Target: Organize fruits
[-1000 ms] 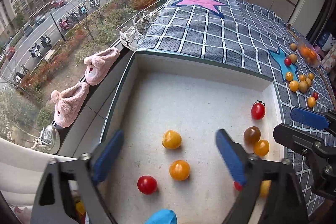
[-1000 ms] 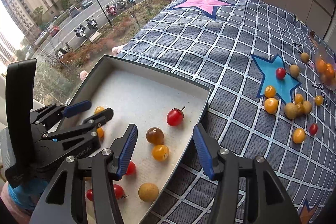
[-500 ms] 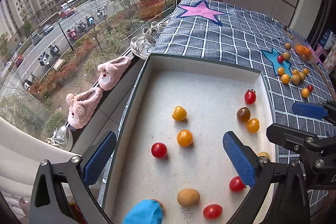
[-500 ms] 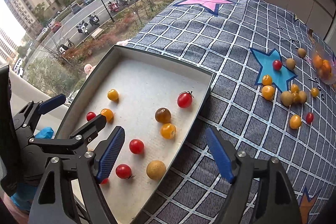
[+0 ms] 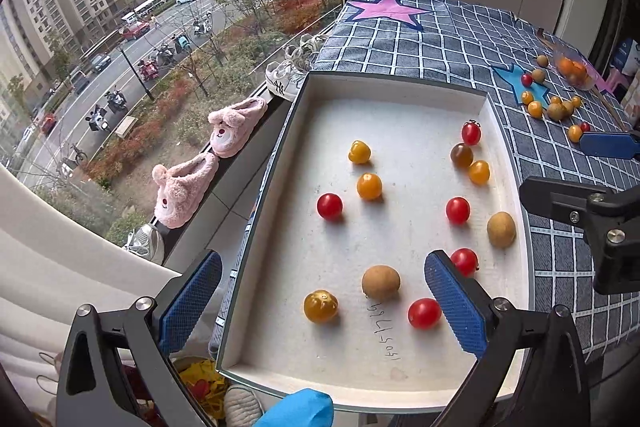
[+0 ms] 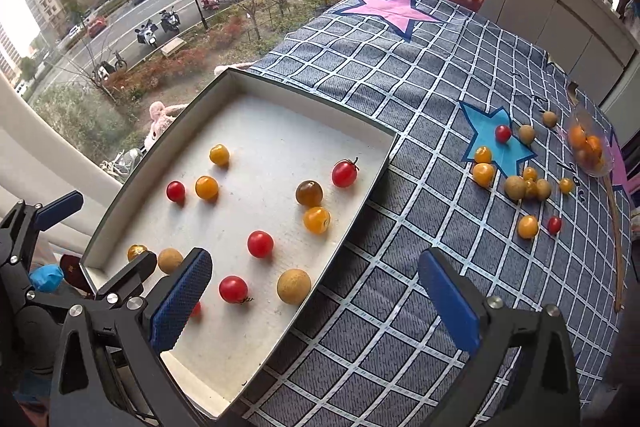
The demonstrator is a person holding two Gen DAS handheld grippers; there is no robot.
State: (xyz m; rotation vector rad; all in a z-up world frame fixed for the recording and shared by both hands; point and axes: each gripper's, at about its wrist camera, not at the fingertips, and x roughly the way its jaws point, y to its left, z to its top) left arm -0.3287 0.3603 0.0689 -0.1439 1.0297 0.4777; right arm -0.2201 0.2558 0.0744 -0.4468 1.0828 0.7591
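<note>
The shallow white rectangular tray (image 5: 404, 89) with a dark outer rim occupies the centre of the left wrist view and the left half of the right wrist view, resting on a blue checked tablecloth (image 6: 400, 99) with pink and blue star patches. Inside the tray lie loose small round fruits: red cherry tomatoes (image 5: 330, 205), orange-yellow cherry tomatoes (image 5: 369, 185), one dark brown tomato (image 5: 461, 154) and tan longan-like fruits (image 5: 380, 281). All lie apart except the brown tomato, which sits just beside an orange one.

The left gripper (image 5: 320, 301), with blue textured pads, spans the lower part of its frame over the near end of the tray. Its jaws stand wide, with nothing gripped.

The right gripper (image 6: 314, 297) sits at the bottom of its frame, straddling the tray's right rim. Its jaws are opening and stand wide; nothing is pressed between them.

A second cluster of mixed fruits (image 6: 516, 183) lies on the cloth at right, near the blue star. A clear container of orange fruits (image 6: 586, 145) sits at the right edge.
</note>
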